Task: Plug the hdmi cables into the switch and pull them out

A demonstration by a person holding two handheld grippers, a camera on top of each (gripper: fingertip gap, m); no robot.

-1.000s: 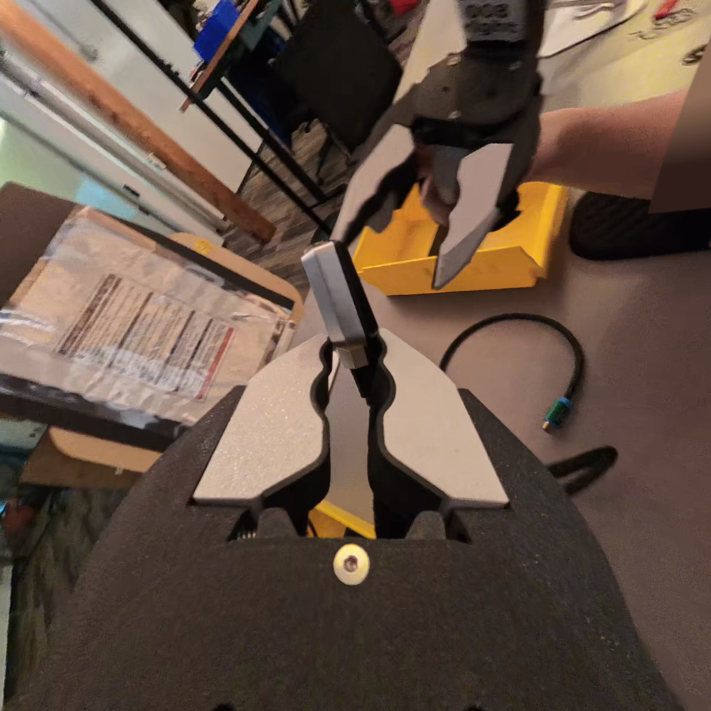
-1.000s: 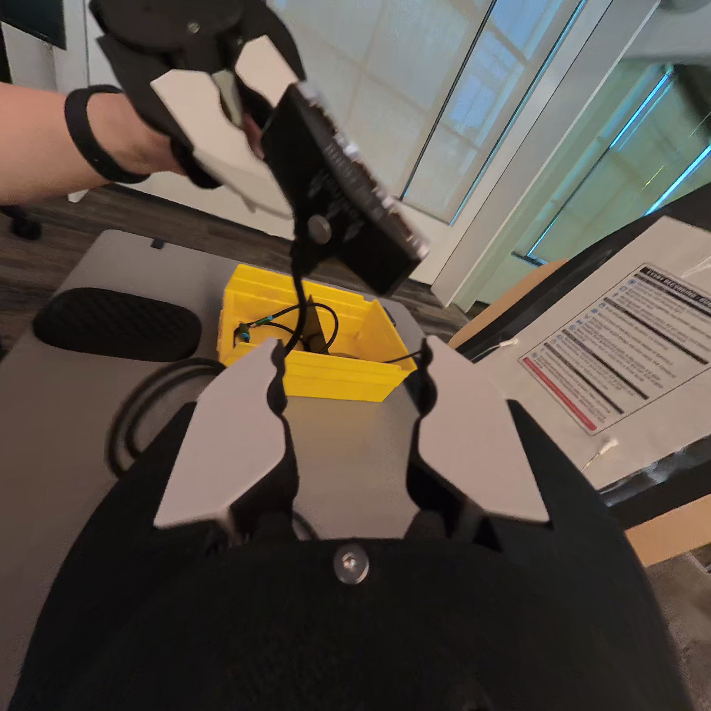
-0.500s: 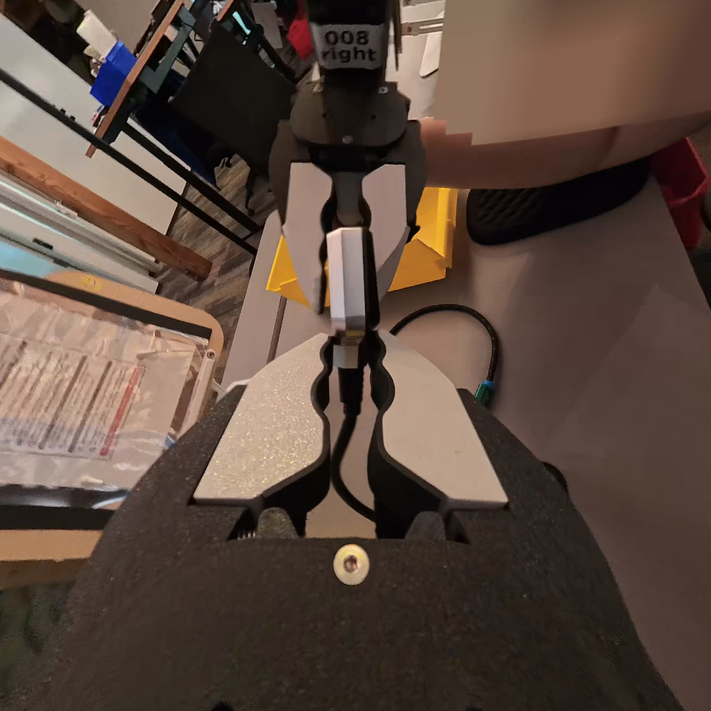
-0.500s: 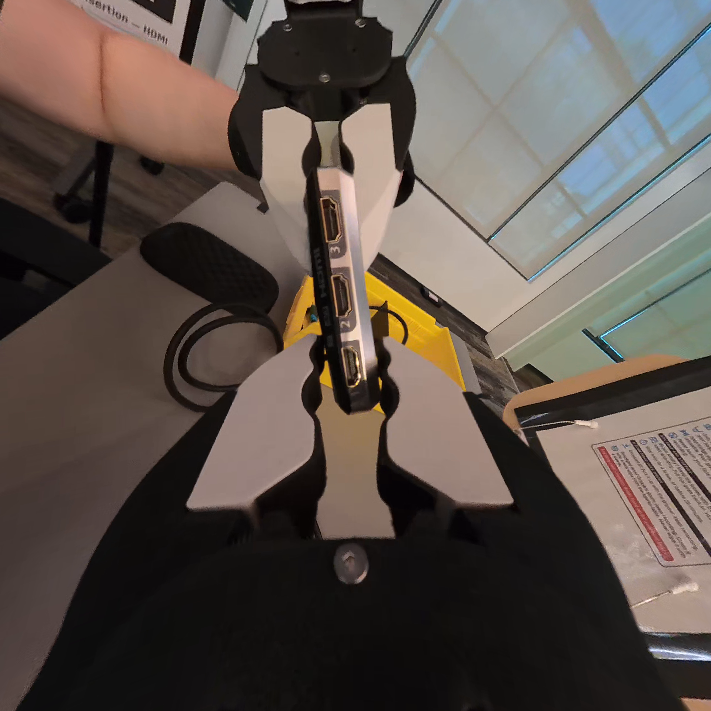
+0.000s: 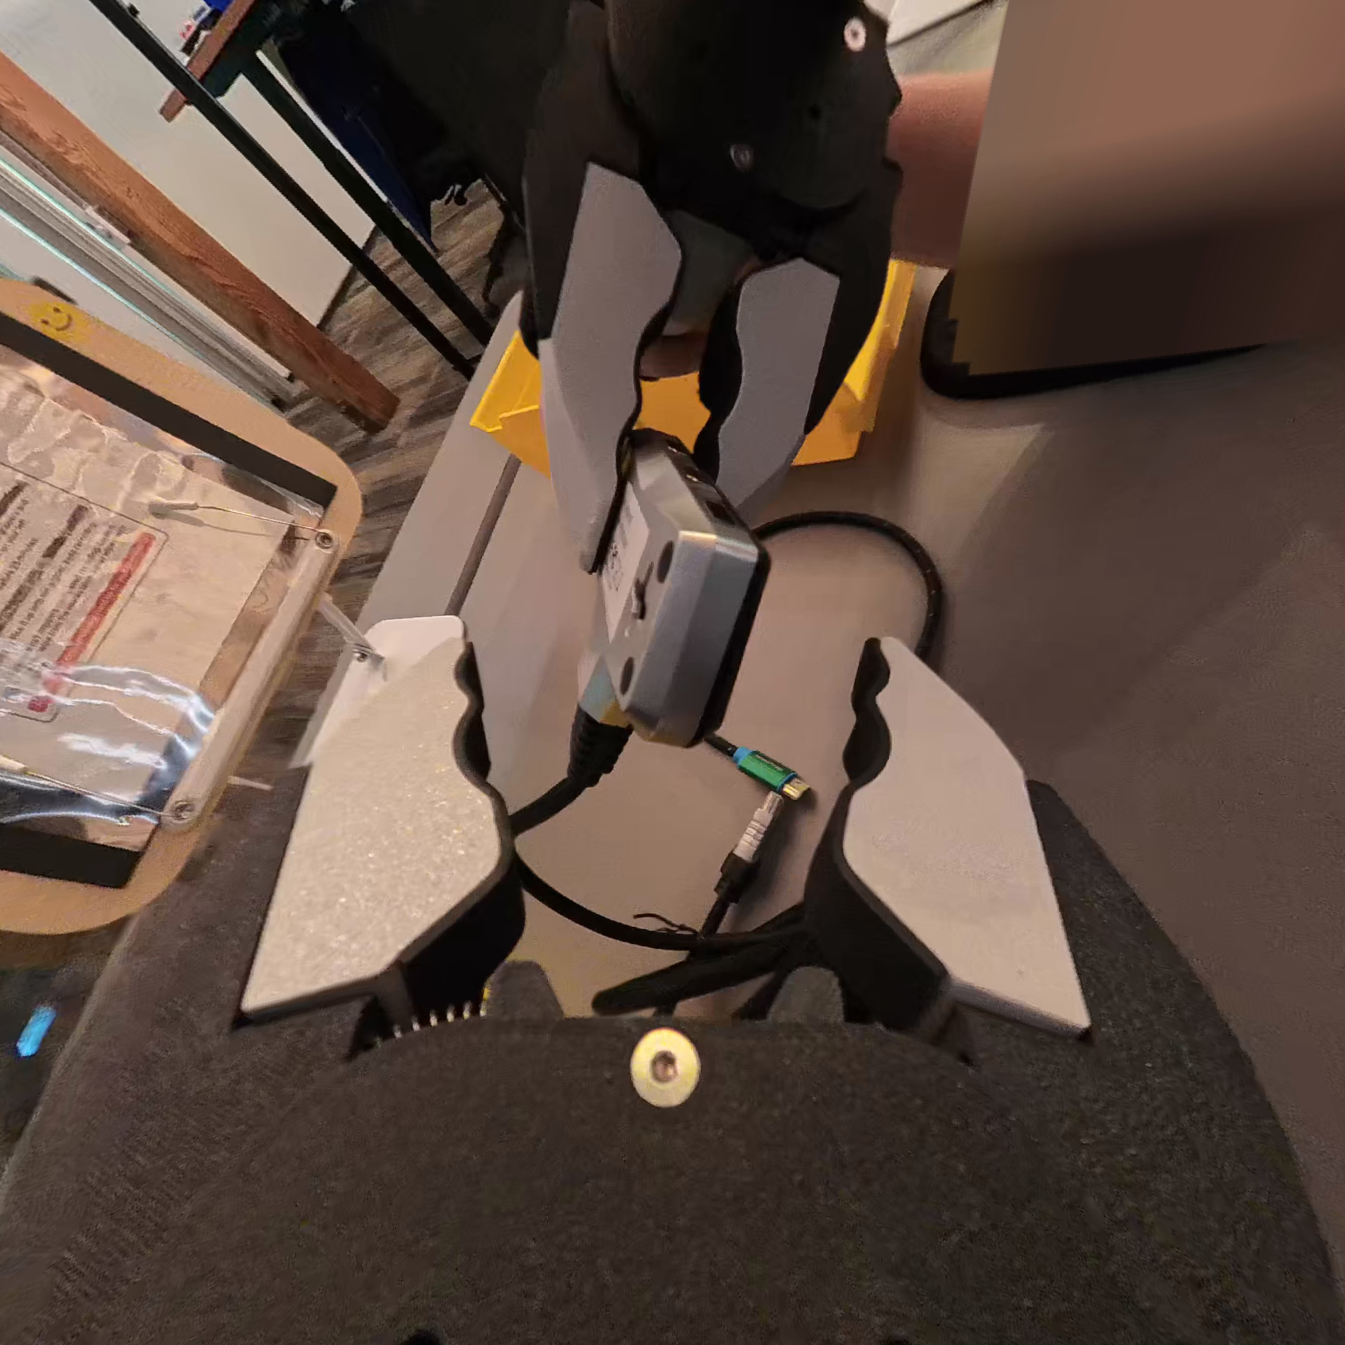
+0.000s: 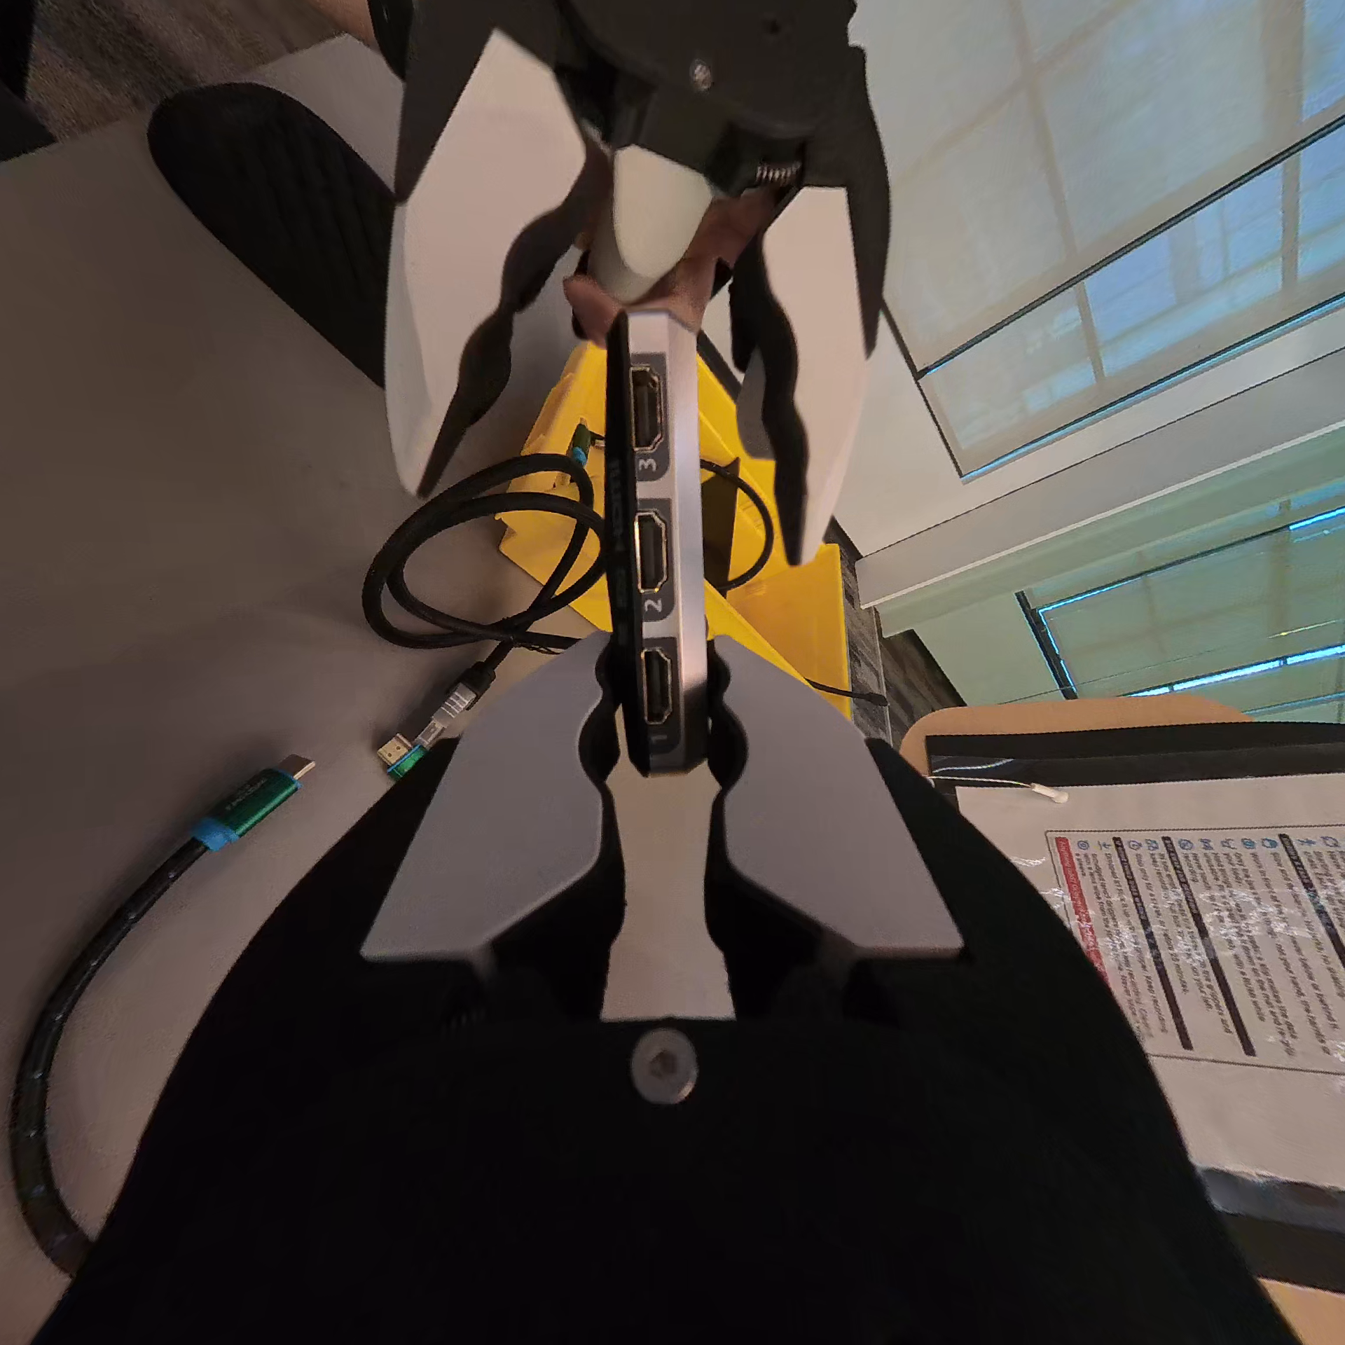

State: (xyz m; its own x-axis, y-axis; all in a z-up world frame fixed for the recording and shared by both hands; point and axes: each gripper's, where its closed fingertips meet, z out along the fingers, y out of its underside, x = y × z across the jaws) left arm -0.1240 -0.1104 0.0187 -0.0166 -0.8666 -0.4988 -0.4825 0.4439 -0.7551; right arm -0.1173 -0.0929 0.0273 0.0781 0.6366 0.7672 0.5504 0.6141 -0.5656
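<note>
Switch (image 6: pixel 659 553) hangs above the table (image 5: pixel 1164 655), pinched edge-on by the right gripper (image 6: pixel 661 717), ports bared for plugging; the left gripper (image 5: pixel 666 699) gapes wide, empty, cables (image 6: pixel 466 560) loose near the table's yellow bin (image 6: pixel 793 619).

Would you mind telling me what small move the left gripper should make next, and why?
Probably lower the left gripper toward the green-ended HDMI plug lying on the table. Its jaws stand open and empty, while the right gripper is shut on the switch, whose three ports face out with nothing plugged in.
</note>
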